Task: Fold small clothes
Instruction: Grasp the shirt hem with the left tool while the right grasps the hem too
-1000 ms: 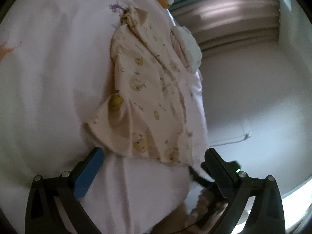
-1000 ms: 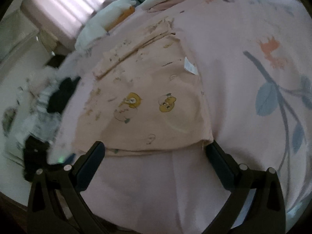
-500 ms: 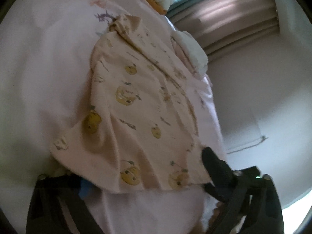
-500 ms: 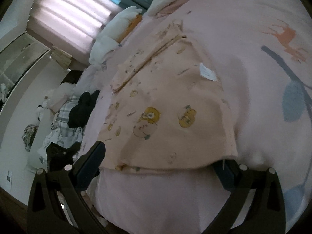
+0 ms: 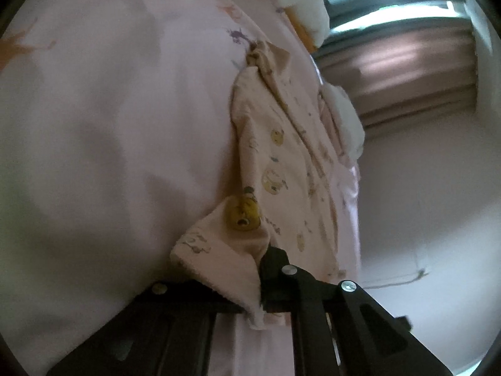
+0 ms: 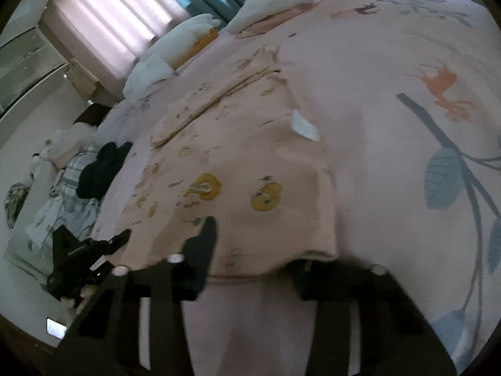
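Note:
A small peach garment with yellow cartoon prints lies on a pink bedsheet. My left gripper is shut on the garment's near hem corner, which bunches up between the fingers. In the right wrist view the same garment lies flat, with a white label on its right side. My right gripper sits over the near hem; its left finger lies on top of the cloth and the right finger is under the hem. The frame is blurred there.
White pillows and a folded white pile lie at the far end of the bed. Dark and checked clothes are heaped at the bed's left edge. The left gripper shows at lower left. Curtains hang behind.
Both grippers moved forward onto the garment's near hem. The left gripper went from open to shut on the hem corner. The right gripper's fingers narrowed around the hem.

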